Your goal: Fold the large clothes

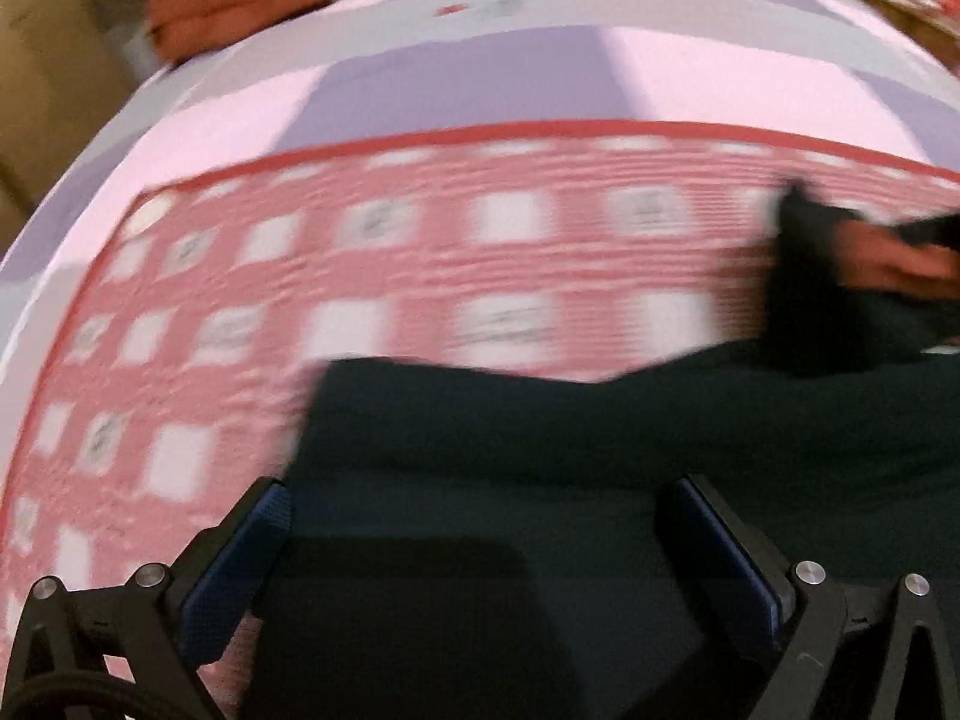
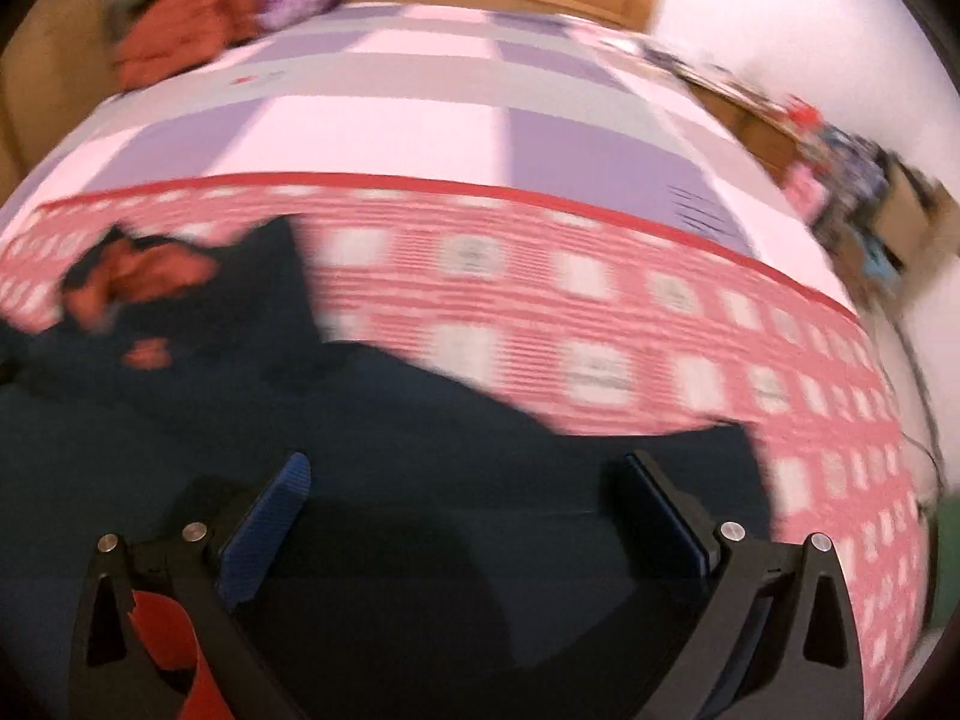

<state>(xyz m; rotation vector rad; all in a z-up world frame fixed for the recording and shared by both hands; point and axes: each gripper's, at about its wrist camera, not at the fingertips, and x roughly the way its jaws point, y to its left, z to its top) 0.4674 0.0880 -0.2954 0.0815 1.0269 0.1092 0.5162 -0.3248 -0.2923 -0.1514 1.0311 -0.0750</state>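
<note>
A bed point(image 2: 420, 120) in pink and lilac checks fills both views, a red-and-white checked blanket point(image 2: 600, 324) across it. The dark garment point(image 2: 420, 450) spreads over the lower frame. An orange cloth point(image 2: 174, 30) sits upper left. Left gripper point(image 1: 480, 516) and right gripper point(image 2: 468, 498) hover above the garment, jaws spread, grasping nothing.

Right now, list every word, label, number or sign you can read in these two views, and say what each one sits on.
None can be read.
Small red and grey mark on the bedsheet: too blurred.
Grey marks inside the white squares of the pink checked blanket: too blurred.
Items on the cluttered shelf: no print is legible.
The dark garment shows no text.
</note>
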